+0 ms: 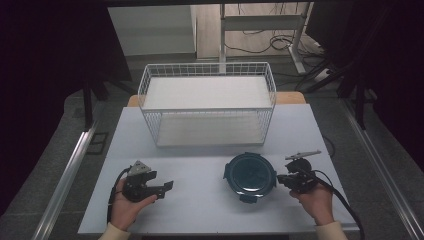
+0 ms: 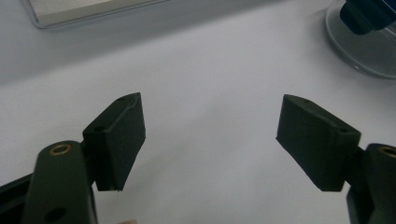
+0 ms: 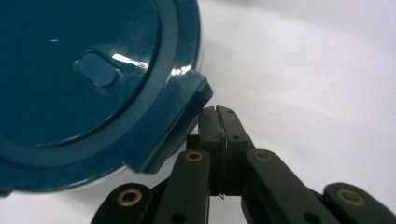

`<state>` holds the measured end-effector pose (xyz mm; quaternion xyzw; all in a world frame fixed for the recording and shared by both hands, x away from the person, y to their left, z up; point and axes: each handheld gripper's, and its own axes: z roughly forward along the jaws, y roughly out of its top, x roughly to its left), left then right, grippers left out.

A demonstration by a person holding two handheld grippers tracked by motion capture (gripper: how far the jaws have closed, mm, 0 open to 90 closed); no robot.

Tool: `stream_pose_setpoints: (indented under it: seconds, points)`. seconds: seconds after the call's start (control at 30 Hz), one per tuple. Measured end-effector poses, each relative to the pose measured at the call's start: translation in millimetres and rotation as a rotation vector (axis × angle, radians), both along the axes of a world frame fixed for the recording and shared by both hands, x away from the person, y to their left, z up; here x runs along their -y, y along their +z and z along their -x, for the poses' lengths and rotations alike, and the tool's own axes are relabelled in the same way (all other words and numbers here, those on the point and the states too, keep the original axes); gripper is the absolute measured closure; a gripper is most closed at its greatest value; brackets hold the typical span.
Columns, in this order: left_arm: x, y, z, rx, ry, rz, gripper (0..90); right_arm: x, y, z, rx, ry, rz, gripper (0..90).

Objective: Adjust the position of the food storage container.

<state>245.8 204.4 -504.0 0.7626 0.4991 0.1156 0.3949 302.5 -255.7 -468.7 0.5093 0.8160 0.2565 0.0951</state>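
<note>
A round clear container with a dark teal clip-on lid (image 1: 250, 175) sits on the white table, right of centre. My right gripper (image 1: 281, 179) lies just right of it, held in a hand. In the right gripper view the jaws (image 3: 217, 112) are shut with nothing between them. Their tips sit right at one of the lid's latch tabs (image 3: 177, 121); whether they touch it I cannot tell. My left gripper (image 1: 167, 187) rests at the front left, pointing right towards the container. Its jaws (image 2: 210, 116) stand open over bare table, and the container's edge (image 2: 364, 46) shows far off.
A white wire basket (image 1: 207, 102) with a flat white floor stands at the back middle of the table (image 1: 200, 210). Cables trail from both grippers towards the front edge. Desk legs and floor cables lie beyond the table.
</note>
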Motion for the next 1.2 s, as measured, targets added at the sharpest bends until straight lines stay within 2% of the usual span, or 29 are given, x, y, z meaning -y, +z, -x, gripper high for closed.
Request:
stream_pose_setpoints:
  seconds: [0.13,0.3,0.47,0.6,0.8,1.2]
  points:
    - [0.0,-0.6,-1.0,-0.002,0.002,0.000,23.8,-5.4,-6.4,-0.7,-0.021,-0.001,0.024,90.0]
    - [2.1,-1.0,-0.9,-0.003,0.001,-0.002,23.7,-7.6,-6.6,-1.5,-0.007,0.002,0.041,89.9]
    - [2.9,-1.3,-1.1,-0.004,-0.003,-0.003,23.8,-16.3,-6.6,-2.1,0.020,0.019,0.108,90.0]
    - [2.6,-0.8,-0.7,-0.002,-0.001,-0.002,23.7,-24.6,-6.7,-3.0,0.031,0.036,0.131,90.0]
    - [2.6,-0.9,-0.8,-0.002,-0.003,-0.003,23.8,-40.5,-6.5,-3.4,0.036,0.081,0.149,90.0]
    - [1.1,-0.5,-1.2,-0.002,-0.001,-0.003,23.8,-76.7,-8.4,-9.2,0.045,0.154,0.131,90.0]
